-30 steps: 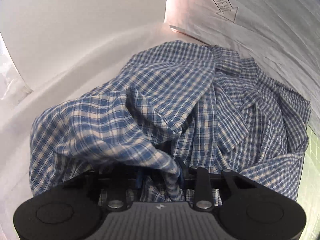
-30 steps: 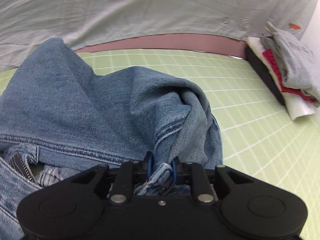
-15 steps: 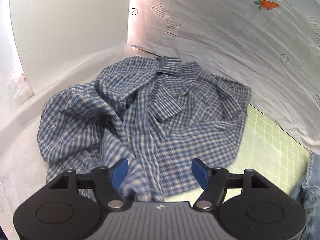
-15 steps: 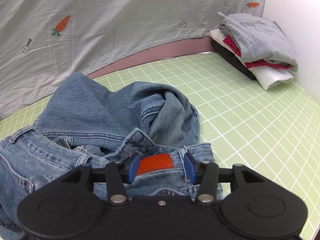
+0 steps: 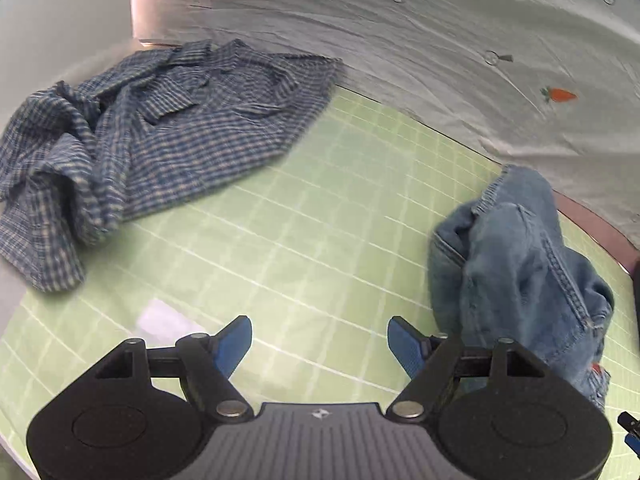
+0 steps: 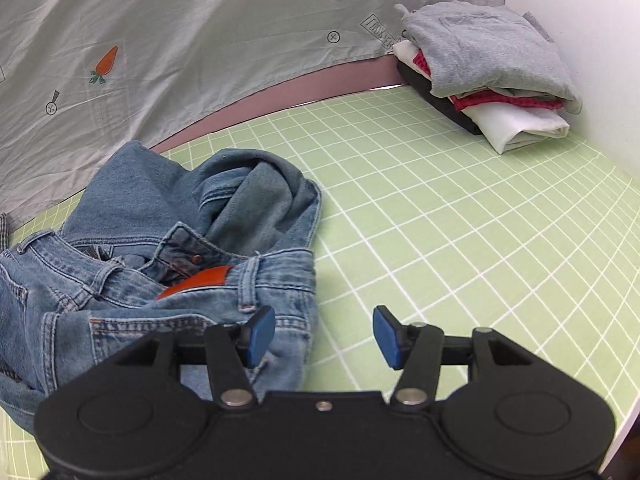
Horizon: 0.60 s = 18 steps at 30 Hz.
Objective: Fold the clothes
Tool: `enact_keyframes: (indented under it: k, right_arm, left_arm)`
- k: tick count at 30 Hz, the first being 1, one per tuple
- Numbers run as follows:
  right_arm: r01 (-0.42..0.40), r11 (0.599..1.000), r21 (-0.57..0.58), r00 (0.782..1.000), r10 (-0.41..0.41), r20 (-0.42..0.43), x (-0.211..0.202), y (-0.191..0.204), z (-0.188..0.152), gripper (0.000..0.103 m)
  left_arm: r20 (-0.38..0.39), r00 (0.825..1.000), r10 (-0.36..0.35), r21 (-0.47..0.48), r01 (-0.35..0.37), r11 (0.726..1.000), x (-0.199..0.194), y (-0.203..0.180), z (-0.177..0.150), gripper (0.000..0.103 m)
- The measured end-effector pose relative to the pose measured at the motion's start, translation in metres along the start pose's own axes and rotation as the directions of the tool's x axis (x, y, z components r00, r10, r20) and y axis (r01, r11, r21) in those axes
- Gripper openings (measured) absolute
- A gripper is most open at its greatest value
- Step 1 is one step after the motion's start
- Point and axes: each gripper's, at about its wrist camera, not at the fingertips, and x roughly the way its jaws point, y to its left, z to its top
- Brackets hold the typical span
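Note:
A crumpled blue checked shirt (image 5: 160, 136) lies at the far left of the green grid mat (image 5: 320, 216). A heap of blue jeans (image 5: 520, 264) lies at the right; in the right wrist view the jeans (image 6: 160, 248) show a red waistband patch. My left gripper (image 5: 320, 344) is open and empty above bare mat between the two garments. My right gripper (image 6: 324, 336) is open and empty; its left finger (image 6: 260, 332) hangs over the jeans' edge, apart from the cloth as far as I can tell.
A stack of folded clothes (image 6: 488, 68), grey on top, sits at the far right corner of the mat (image 6: 480, 208). A grey sheet with carrot prints (image 6: 200, 32) hangs behind. A white wall (image 5: 60, 40) borders the left side.
Both grippers let go and opened: the left released the checked shirt, the right released the jeans. Both drew back and up. The left view swung right, away from the shirt.

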Motion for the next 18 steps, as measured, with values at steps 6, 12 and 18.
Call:
enact_keyframes:
  k: [6,12,18]
  right_arm:
    - [-0.014,1.0,0.023,1.0,0.015,-0.01,0.013,-0.039,0.013,0.056]
    - [-0.024,0.998,0.054,1.0,0.025,-0.016,0.034,-0.056,0.029,0.056]
    - [-0.005,0.995,0.095,1.0,0.007,-0.024,0.059,-0.062,0.039,0.056]
  left_arm:
    - [-0.062,0.993,-0.1,0.019,0.101,0.995,0.026,-0.063,-0.012,0.077]
    - [-0.116,0.985,-0.128,-0.011,0.128,0.992,0.062,-0.087,-0.008,0.051]
    - [-0.084,0.996,-0.024,-0.047,0.02,0.999,0.087,-0.067,0.027,0.009]
